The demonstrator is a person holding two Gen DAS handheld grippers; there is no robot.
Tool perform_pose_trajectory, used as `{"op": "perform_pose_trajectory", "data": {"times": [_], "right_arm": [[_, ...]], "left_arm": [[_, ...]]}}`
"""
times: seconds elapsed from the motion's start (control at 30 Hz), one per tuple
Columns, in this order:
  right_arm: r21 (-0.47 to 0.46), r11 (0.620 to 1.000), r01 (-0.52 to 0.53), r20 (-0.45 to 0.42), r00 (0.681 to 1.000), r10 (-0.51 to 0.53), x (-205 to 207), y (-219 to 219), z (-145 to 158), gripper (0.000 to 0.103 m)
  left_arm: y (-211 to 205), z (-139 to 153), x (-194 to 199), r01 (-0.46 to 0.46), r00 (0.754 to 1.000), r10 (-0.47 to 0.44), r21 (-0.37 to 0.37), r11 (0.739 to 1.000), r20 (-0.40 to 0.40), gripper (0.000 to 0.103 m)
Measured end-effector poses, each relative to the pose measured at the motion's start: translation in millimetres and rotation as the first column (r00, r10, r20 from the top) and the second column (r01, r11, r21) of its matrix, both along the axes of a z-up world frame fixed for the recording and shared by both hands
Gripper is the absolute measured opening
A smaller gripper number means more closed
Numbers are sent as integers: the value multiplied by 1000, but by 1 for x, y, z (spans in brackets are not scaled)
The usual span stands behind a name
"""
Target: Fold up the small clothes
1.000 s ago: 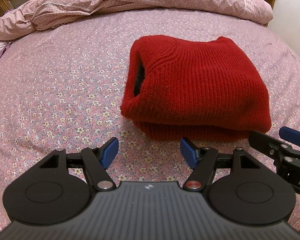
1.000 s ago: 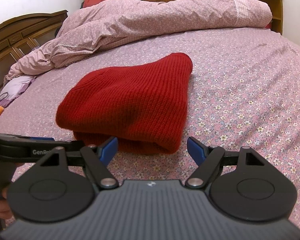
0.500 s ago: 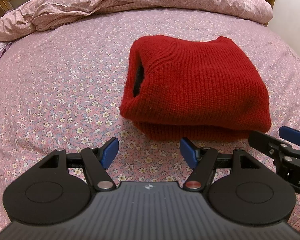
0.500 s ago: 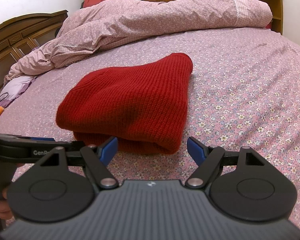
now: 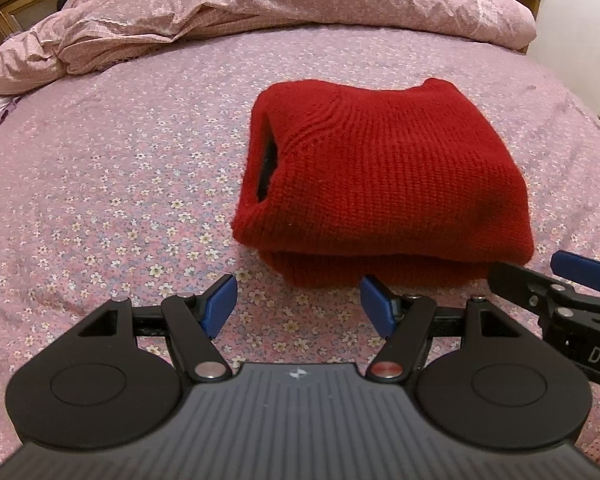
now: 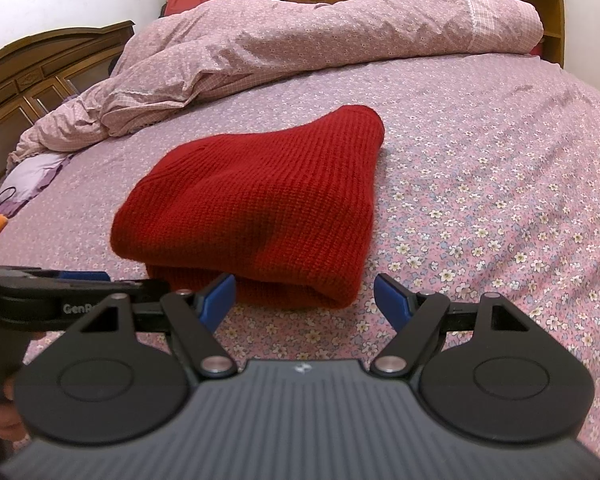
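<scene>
Red knit sweater (image 5: 383, 184), folded into a compact bundle, at rest on the floral bed sheet (image 5: 100, 200).
Nothing has shifted over the last second: your left gripper (image 5: 298, 306) and right gripper (image 6: 303, 300) hold just short of the bundle's near edge, jaws spread and empty on both. You can judge the fold complete, with only withdrawal remaining.
</scene>
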State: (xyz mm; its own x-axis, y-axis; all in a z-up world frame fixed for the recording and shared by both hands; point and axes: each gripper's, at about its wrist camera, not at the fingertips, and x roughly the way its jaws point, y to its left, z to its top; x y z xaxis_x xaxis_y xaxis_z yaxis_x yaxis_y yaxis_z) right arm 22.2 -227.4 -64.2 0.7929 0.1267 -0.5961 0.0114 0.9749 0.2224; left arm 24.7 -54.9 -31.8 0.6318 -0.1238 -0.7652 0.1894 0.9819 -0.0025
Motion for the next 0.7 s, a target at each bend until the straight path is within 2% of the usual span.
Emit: {"op": "perform_pose_trajectory", "data": {"times": [0.7], "right_arm": [[4,1000,1,-2,1000,-1,0,0,0,78]], "left_arm": [[-1,-1,2,3,1000,-3,-7,1000,-31,73]]}}
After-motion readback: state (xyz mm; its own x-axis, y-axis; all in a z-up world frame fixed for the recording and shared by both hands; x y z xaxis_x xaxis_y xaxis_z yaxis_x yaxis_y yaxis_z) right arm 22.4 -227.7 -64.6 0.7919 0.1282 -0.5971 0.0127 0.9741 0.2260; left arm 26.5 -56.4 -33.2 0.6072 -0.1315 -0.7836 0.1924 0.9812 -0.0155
